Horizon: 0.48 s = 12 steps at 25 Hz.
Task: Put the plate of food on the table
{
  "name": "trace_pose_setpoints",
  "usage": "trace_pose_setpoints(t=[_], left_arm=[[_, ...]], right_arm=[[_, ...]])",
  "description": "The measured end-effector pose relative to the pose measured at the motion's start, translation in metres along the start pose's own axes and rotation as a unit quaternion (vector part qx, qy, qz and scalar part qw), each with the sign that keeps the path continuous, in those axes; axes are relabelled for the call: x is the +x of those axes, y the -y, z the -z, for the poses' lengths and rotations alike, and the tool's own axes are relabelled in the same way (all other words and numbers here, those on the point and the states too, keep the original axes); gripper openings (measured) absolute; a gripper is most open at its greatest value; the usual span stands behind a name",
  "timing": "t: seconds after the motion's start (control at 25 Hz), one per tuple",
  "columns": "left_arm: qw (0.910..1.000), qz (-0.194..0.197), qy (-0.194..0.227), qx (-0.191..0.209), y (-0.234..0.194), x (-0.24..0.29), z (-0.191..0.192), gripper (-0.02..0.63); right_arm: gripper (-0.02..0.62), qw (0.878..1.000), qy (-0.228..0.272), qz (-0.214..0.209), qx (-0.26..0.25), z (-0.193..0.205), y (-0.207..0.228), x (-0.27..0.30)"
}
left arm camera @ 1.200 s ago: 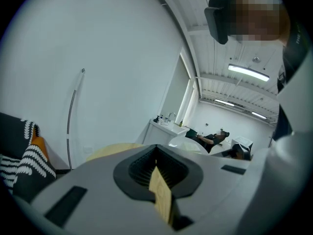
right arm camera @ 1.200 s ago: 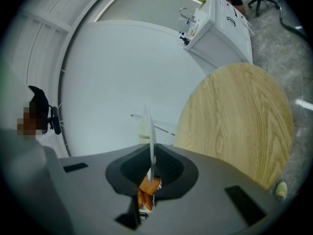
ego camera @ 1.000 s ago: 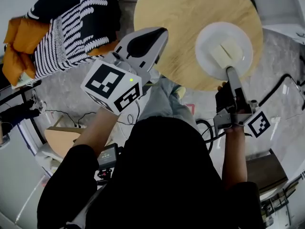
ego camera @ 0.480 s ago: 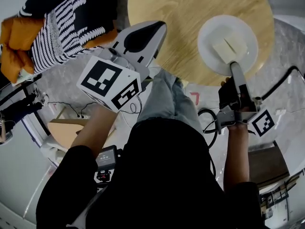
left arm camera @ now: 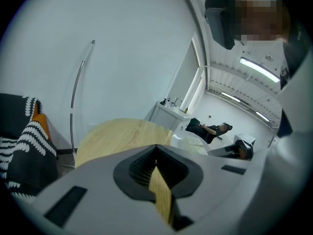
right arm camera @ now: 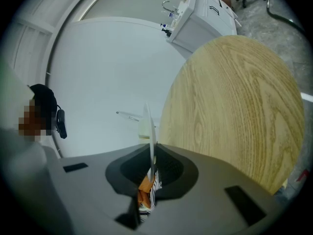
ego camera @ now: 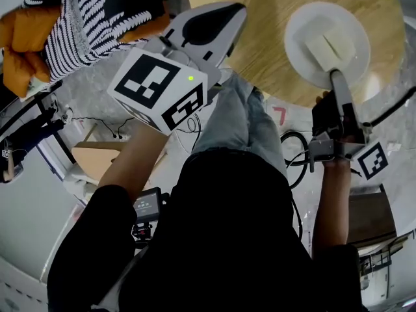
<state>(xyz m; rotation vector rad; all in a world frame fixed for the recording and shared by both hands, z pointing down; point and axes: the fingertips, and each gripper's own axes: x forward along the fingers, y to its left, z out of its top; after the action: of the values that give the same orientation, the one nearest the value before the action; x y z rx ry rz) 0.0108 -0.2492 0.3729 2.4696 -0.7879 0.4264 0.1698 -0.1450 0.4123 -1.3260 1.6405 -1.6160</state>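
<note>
A white plate (ego camera: 327, 44) with pale blocks of food (ego camera: 331, 46) is over the near right part of the round wooden table (ego camera: 273, 25). I cannot tell whether it rests on the wood. My right gripper (ego camera: 335, 77) is shut on the plate's near rim. In the right gripper view the plate (right arm camera: 149, 126) shows edge-on between the jaws of the right gripper (right arm camera: 150, 165). My left gripper (ego camera: 233, 13) hovers over the table's near left edge, shut and holding nothing. In the left gripper view only a thin slit shows at the left gripper (left arm camera: 159, 173), with the plate (left arm camera: 188, 140) beyond it.
A black-and-white striped throw with orange cushions (ego camera: 84, 18) lies on the floor left of the table. Cables (ego camera: 296, 158) and a cardboard piece (ego camera: 91, 161) lie near the person's legs. A white cabinet (right arm camera: 205, 13) stands beyond the table.
Both grippers have sunk a little toward the table, the plate still in the right one. The head view has shifted, so the table and plate sit further right in the picture.
</note>
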Motion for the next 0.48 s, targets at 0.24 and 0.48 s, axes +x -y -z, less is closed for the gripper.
trace_pose_setpoints(t=[0.24, 0.48], left_arm=[[0.9999, 0.007, -0.01, -0.007, 0.005, 0.007, 0.003, 0.008], [0.9996, 0.019, -0.019, -0.007, 0.012, 0.017, 0.0, 0.008]], right_arm=[[0.025, 1.0, 0.0, -0.002, 0.008, 0.0, 0.002, 0.001], [0.025, 1.0, -0.005, 0.003, 0.006, -0.001, 0.0, 0.002]])
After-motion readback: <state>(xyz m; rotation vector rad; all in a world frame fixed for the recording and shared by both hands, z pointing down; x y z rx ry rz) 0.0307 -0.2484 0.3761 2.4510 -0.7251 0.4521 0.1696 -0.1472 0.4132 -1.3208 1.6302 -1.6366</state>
